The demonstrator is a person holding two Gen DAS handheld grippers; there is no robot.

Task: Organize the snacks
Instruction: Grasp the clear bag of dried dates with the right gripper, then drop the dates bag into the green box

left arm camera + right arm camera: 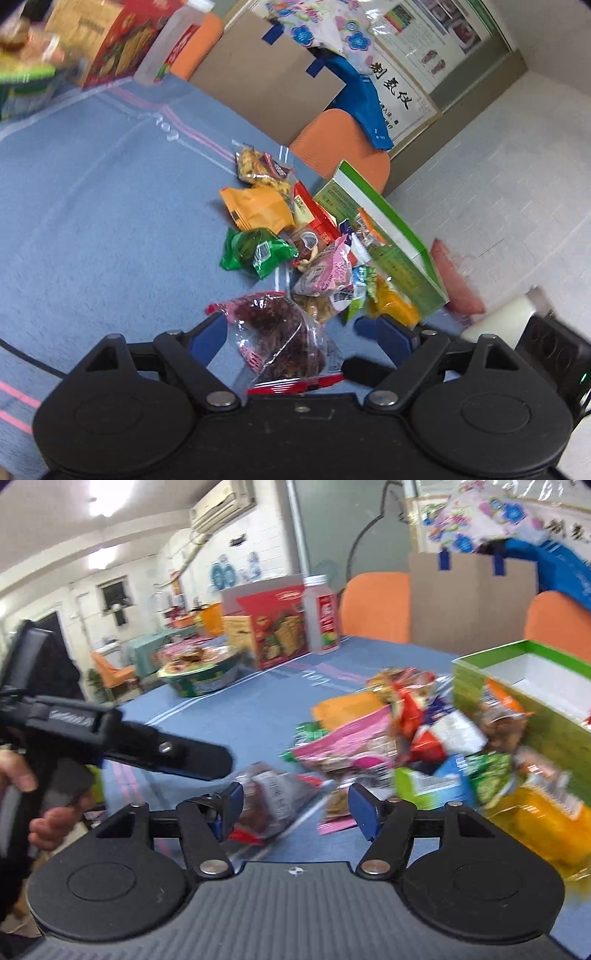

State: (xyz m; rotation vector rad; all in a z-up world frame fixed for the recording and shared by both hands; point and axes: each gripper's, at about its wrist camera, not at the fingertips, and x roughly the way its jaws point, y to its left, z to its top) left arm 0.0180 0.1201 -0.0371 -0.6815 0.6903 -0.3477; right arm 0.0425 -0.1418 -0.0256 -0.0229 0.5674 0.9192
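A pile of snack packets (295, 229) lies on the blue tablecloth (92, 221) beside an open green box (388, 236). My left gripper (295, 325) is open, its blue pads either side of a clear packet of dark red dried fruit (280, 339) that lies between the jaws. In the right wrist view my right gripper (295, 805) is open and empty, low over the cloth in front of the same packet (273, 794). The left gripper's body (110, 738) shows at left, held by a hand. The pile (406, 738) and green box (535, 701) lie to the right.
A red cracker box (273, 627), a plastic bottle (323, 616) and a round green tin of snacks (199, 672) stand at the far side of the table. Orange chairs (373, 605) and a cardboard sheet (472, 602) are behind. A table edge drops to the floor (480, 184).
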